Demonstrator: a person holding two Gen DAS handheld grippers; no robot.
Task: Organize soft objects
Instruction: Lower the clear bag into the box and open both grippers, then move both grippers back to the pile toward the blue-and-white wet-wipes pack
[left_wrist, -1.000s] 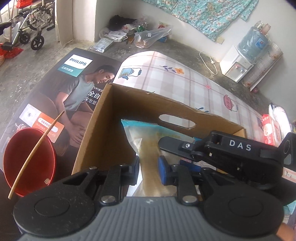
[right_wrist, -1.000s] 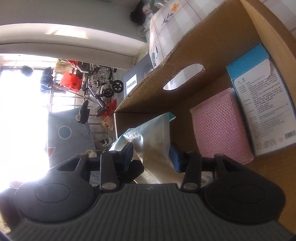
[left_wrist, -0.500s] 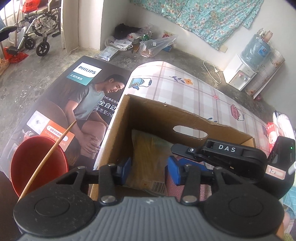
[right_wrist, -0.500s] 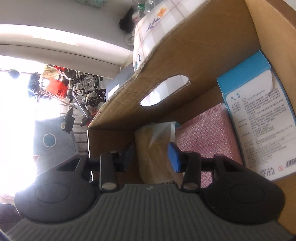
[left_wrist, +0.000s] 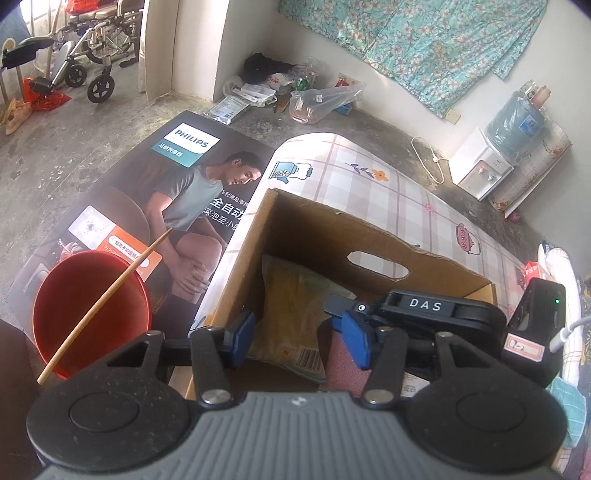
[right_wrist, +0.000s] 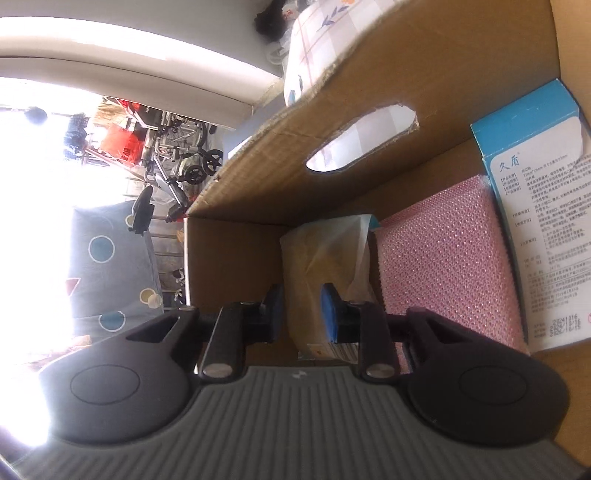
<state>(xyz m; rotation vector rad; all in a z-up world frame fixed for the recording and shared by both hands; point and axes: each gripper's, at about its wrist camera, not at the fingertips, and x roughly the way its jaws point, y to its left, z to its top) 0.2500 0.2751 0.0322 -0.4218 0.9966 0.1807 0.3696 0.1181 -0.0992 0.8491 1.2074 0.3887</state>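
Observation:
A brown cardboard box (left_wrist: 314, 229) with a handle slot stands on a checked cloth. Inside lies a soft yellowish plastic pack (left_wrist: 291, 295), beside a pink sponge (right_wrist: 443, 266) and a blue-and-white carton (right_wrist: 535, 221). My left gripper (left_wrist: 297, 338) hovers above the box's near edge. Its jaws are opening, and the pack lies below them, clear of both pads. My right gripper (right_wrist: 301, 314) reaches into the box (right_wrist: 369, 74). Its jaws are closing, and its blue pads pinch the pack (right_wrist: 325, 251) at its near end. In the left wrist view the right gripper (left_wrist: 424, 306) crosses the box from the right.
A red bowl (left_wrist: 92, 314) with a thin stick across it sits left of the box, on a flattened printed carton (left_wrist: 166, 184). The checked cloth (left_wrist: 369, 177) stretches behind. A water dispenser (left_wrist: 484, 166) and a wheelchair (left_wrist: 92, 55) stand by the far walls.
My left gripper let go of the pack, opened wide and drew up and back. The pack settled into the box. My right gripper's jaws narrowed onto it.

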